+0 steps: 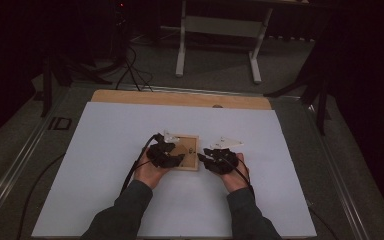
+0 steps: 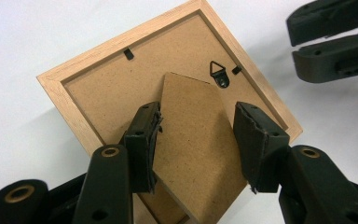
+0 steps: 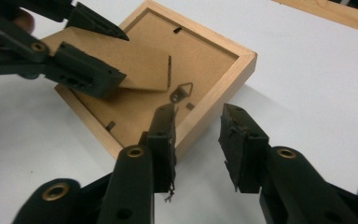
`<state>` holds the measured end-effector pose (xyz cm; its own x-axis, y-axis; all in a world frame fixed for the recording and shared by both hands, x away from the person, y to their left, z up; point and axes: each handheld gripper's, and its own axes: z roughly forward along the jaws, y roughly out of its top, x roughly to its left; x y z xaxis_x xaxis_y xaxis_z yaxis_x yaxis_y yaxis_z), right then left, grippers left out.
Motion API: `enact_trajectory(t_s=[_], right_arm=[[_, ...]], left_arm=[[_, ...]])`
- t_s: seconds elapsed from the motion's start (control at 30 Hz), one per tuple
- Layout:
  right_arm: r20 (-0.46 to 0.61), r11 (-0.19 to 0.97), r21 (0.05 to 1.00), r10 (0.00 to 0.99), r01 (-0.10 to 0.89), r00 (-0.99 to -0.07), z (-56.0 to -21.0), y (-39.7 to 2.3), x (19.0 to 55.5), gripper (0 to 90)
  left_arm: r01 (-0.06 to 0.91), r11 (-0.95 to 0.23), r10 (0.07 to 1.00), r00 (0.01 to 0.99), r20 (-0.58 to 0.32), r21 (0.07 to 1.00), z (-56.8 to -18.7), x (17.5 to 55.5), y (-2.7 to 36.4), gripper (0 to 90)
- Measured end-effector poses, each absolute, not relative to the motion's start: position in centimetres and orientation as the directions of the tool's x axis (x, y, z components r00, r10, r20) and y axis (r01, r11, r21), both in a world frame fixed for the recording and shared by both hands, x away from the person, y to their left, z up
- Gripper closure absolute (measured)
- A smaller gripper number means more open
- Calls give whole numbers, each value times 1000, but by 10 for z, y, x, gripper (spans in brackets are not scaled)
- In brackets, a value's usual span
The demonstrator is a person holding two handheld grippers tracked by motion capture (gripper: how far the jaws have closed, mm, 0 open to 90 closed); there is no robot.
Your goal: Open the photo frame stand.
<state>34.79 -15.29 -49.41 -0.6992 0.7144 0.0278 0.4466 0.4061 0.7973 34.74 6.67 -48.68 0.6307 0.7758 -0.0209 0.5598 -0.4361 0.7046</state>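
Lying face down on the white sheet (image 1: 130, 200), back up, a small wooden picture frame (image 2: 65, 91) with no label, brand or writing readable on its brown backing board (image 2: 107, 88), just a black triangular hanger (image 2: 220, 74) and turn clips. Straddling the raised cardboard easel leg (image 2: 196, 140), the left gripper (image 2: 198, 140) with jaws apart, one pad touching the leg's edge, the other clear. Standing open and empty just outside the frame's rim, the right gripper (image 3: 198, 140), bare sheet all round it.
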Motion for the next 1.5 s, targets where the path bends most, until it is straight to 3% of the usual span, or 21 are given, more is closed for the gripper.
enact_trajectory(t_s=[0.57,1.1,1.37,1.5], right_arm=[[106,356,786,728,505,-678,-492,-150,369,640],[228,293,775,697,560,-680,-493,-147,392,458],[287,281,757,668,590,-687,-497,-146,395,435],[280,289,758,665,585,-692,-497,-146,395,438]], left_arm=[[486,-448,773,632,52,750,-491,332,65,529],[351,-492,748,639,180,797,-499,308,65,528],[324,-496,726,664,180,805,-500,306,70,528],[369,-464,726,679,107,805,-498,310,75,529]])
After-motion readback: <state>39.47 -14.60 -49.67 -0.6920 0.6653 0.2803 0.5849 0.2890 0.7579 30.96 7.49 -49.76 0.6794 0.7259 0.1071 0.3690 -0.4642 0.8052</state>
